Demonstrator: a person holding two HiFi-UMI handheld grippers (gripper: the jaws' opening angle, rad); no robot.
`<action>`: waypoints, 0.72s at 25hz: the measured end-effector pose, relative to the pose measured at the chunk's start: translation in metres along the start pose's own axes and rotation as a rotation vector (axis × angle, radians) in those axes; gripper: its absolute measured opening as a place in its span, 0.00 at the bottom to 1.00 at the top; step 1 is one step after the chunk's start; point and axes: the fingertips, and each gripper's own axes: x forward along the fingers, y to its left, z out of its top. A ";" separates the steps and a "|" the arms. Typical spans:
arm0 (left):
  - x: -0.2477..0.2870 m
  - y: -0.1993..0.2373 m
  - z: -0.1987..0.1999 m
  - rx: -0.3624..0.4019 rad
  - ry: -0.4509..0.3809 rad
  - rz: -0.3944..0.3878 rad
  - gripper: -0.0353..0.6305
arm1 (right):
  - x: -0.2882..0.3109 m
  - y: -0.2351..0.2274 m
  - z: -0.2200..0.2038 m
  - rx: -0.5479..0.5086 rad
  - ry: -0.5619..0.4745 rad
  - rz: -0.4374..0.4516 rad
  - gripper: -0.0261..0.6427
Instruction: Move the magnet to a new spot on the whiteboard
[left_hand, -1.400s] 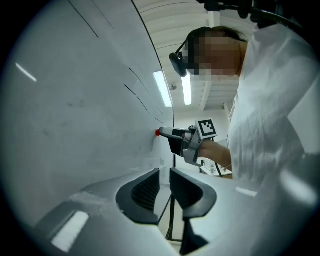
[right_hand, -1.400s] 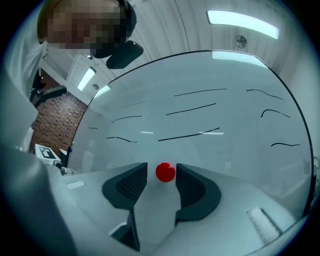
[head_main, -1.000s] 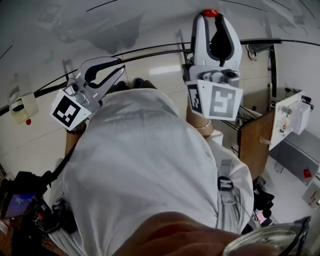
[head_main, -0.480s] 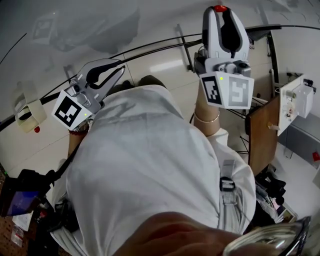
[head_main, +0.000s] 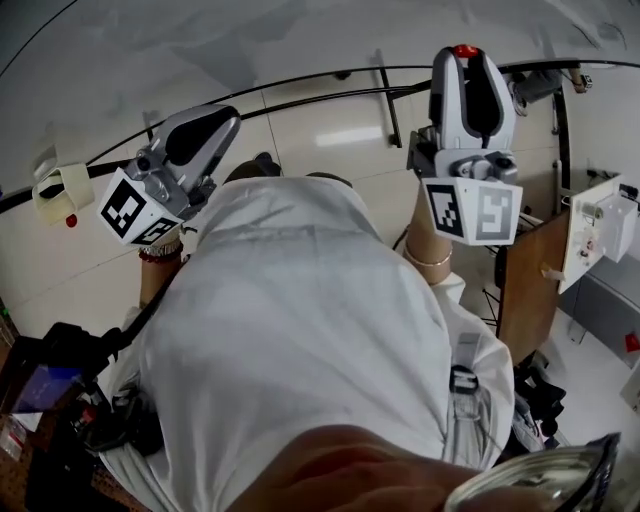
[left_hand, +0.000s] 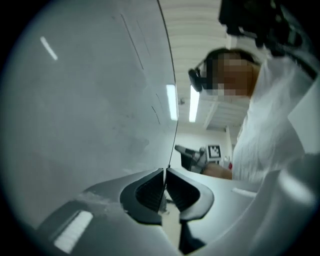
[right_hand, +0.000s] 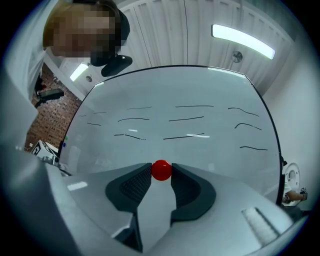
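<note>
A small round red magnet (right_hand: 161, 170) is pinched between the tips of my right gripper (right_hand: 161, 171), which is shut on it and held up against the whiteboard (right_hand: 190, 100). From the head view the magnet (head_main: 464, 50) shows as a red dot at the tip of the right gripper (head_main: 466, 58), at the upper right against the whiteboard (head_main: 250, 40). My left gripper (head_main: 225, 118) is raised at the left, close to the board. In its own view the left gripper (left_hand: 164, 172) is shut with nothing between the jaws.
Black pen lines cross the whiteboard (right_hand: 190, 120). A white holder with a red item (head_main: 58, 195) hangs at the left of the board. A wooden panel (head_main: 530, 290) and a white box (head_main: 600, 230) stand at the right. The person's white shirt (head_main: 300, 340) fills the middle.
The right gripper has moved right and slightly down along the board, still holding the magnet. The left gripper's jaws have gone from open to shut, and it has shifted a little upward.
</note>
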 end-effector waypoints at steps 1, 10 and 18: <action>0.000 0.002 0.012 -0.057 -0.056 -0.008 0.09 | -0.002 -0.007 -0.002 0.007 0.013 -0.010 0.22; 0.005 0.010 0.038 -0.141 -0.171 0.025 0.09 | -0.023 -0.044 -0.023 0.084 0.084 -0.088 0.22; 0.030 0.051 0.038 -0.115 -0.087 0.079 0.09 | 0.017 -0.054 -0.047 0.123 0.138 -0.057 0.22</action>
